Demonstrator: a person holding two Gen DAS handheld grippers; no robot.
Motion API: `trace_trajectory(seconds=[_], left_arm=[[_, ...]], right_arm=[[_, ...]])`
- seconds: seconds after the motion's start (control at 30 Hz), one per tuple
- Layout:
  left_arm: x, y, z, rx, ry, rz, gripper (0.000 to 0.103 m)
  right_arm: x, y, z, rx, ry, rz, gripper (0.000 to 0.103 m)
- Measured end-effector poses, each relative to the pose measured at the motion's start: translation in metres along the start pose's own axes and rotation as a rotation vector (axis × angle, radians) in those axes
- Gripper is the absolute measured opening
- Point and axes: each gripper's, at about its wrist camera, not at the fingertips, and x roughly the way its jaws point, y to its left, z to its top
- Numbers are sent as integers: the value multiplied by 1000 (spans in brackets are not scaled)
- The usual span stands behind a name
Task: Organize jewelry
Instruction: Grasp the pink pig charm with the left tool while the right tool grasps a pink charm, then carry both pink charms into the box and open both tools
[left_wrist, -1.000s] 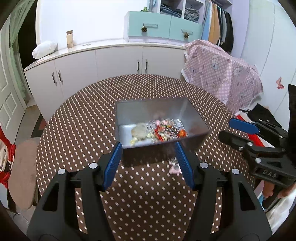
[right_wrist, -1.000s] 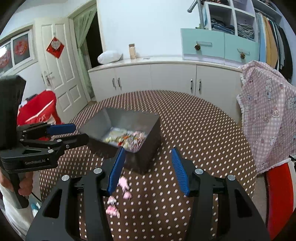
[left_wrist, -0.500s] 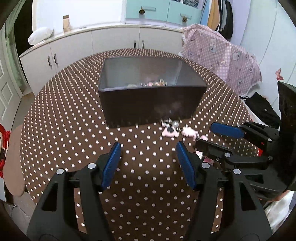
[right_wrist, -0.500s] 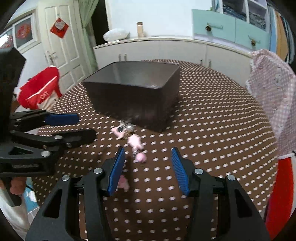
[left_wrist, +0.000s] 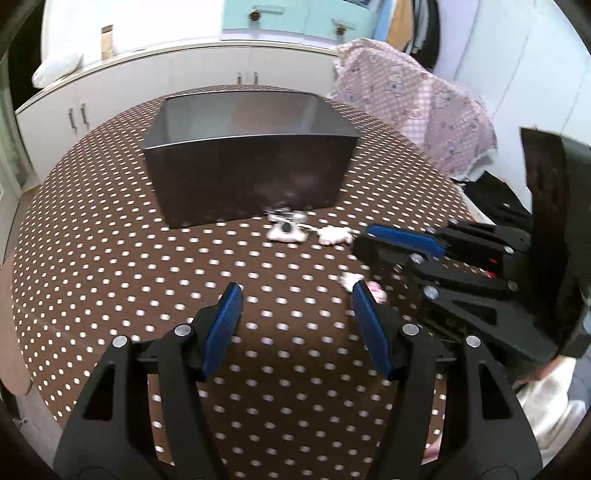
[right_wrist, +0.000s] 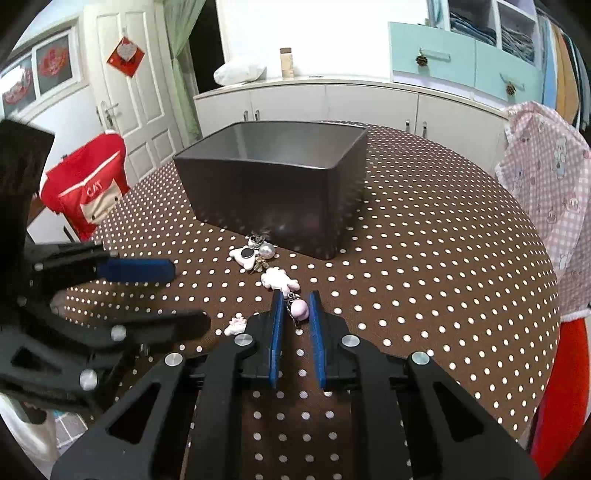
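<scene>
A dark grey box (left_wrist: 251, 155) (right_wrist: 275, 181) stands on the round polka-dot table (left_wrist: 110, 258). Pink and white charms on a chain (right_wrist: 275, 278) lie in front of it, with a white charm with a black centre (right_wrist: 245, 255) and a pearl (right_wrist: 266, 250) nearest the box. My right gripper (right_wrist: 295, 302) has closed to a narrow gap around a small pink charm (right_wrist: 299, 309); in the left wrist view it (left_wrist: 369, 243) reaches in from the right. My left gripper (left_wrist: 293, 295) is open and empty above the table. Charms (left_wrist: 286, 232) also show there.
A small pink charm (right_wrist: 236, 325) lies left of my right gripper. A chair with a pink checked cloth (left_wrist: 413, 107) stands at the right. A red garment on a chair (right_wrist: 85, 188) is at the left. White cabinets (right_wrist: 332, 103) line the far wall.
Both grippers dropped low toward the table. My right gripper moved forward and closed from wide open around the small pink charm. The left gripper stayed open.
</scene>
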Motion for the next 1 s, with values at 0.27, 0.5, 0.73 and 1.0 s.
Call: trace_trajectory(seconds=[0.27, 0.5, 0.73, 1.0], left_arm=[[6, -39, 0, 116, -10, -34, 62], [21, -50, -1, 171, 6, 0, 22], [22, -39, 7, 126, 20, -14, 13], [15, -33, 9, 117, 15, -13, 11]], right_arm=[[-25, -18, -5, 69, -45, -28, 12], [-32, -25, -11, 85, -51, -42, 12], [-34, -26, -11, 87, -58, -40, 12], [-40, -25, -7, 86, -77, -47, 12]])
